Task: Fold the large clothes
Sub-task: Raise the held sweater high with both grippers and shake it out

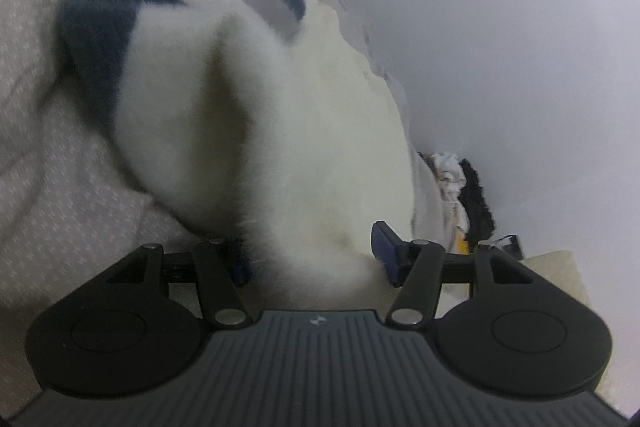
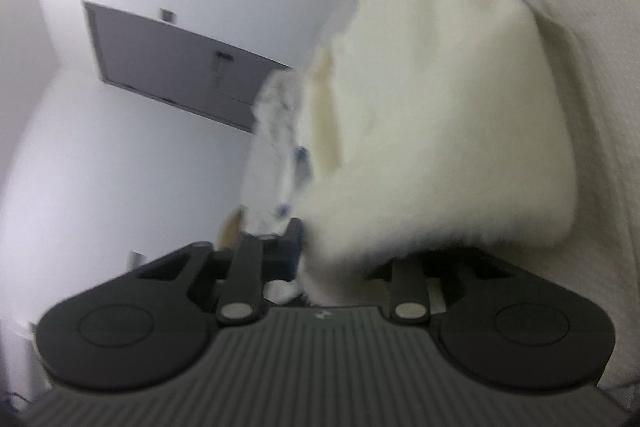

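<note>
A white fluffy garment (image 1: pixel 280 131) with dark navy patches (image 1: pixel 104 27) lies heaped on the bed. In the left wrist view its near end runs down between the fingers of my left gripper (image 1: pixel 312 255). The right blue pad (image 1: pixel 384 251) shows a bare face and the left pad is half buried in the pile, so the left gripper stands open around the fabric. In the right wrist view the same white garment (image 2: pixel 440 107) bulges over my right gripper (image 2: pixel 336 259). A bunch of it is drawn down between the fingers, which are shut on it. The right finger is hidden by the pile.
The garment rests on a beige patterned bed sheet (image 1: pixel 60 195). A plain wall (image 1: pixel 520 27) stands close on the right, with a small heap of black and white clothes (image 1: pixel 464 187) against it. A framed panel (image 2: pixel 172 67) and a white cloth with blue dots (image 2: pixel 276 155) lie beyond the right gripper.
</note>
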Action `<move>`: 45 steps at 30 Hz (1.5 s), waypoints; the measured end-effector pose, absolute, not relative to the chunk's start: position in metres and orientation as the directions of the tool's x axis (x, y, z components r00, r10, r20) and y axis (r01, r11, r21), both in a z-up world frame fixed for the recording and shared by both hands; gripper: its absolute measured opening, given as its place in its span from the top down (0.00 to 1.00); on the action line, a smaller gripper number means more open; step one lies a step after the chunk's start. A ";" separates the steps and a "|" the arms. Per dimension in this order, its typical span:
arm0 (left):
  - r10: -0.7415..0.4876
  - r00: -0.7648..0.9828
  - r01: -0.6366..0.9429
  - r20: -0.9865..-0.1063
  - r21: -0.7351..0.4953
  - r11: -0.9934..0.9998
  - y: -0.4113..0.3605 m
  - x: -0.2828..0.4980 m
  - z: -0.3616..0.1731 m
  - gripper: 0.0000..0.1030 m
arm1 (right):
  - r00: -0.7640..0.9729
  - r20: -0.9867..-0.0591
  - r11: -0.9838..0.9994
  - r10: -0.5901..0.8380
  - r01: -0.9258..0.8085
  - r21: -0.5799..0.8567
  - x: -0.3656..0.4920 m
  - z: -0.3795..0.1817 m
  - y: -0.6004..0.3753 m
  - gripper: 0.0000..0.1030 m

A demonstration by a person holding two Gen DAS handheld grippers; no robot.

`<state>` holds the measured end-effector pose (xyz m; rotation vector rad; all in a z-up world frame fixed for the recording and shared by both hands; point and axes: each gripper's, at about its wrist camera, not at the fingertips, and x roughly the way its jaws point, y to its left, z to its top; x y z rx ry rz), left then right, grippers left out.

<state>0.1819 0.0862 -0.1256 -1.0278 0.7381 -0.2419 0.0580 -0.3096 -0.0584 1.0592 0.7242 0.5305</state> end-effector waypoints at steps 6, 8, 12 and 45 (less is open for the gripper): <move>-0.601 0.687 -0.109 -0.408 -0.876 0.470 0.077 0.171 -0.126 0.38 | 0.715 -0.150 0.262 0.683 -0.047 0.964 0.059 -0.063 -0.333 0.79; -0.632 0.665 -0.099 -0.398 -0.886 0.453 0.073 0.166 -0.127 0.39 | 0.726 -0.150 0.257 0.672 -0.038 0.966 0.062 -0.063 -0.335 0.79; -0.690 0.631 -0.083 -0.356 -0.915 0.395 0.067 0.155 -0.131 0.41 | 0.747 -0.188 0.292 0.637 -0.008 0.956 0.069 -0.065 -0.337 0.79; -0.447 0.879 0.201 -0.166 -0.722 0.662 0.091 0.085 0.074 0.90 | 0.825 -0.023 0.446 0.565 -0.282 0.850 0.027 0.052 -0.342 0.82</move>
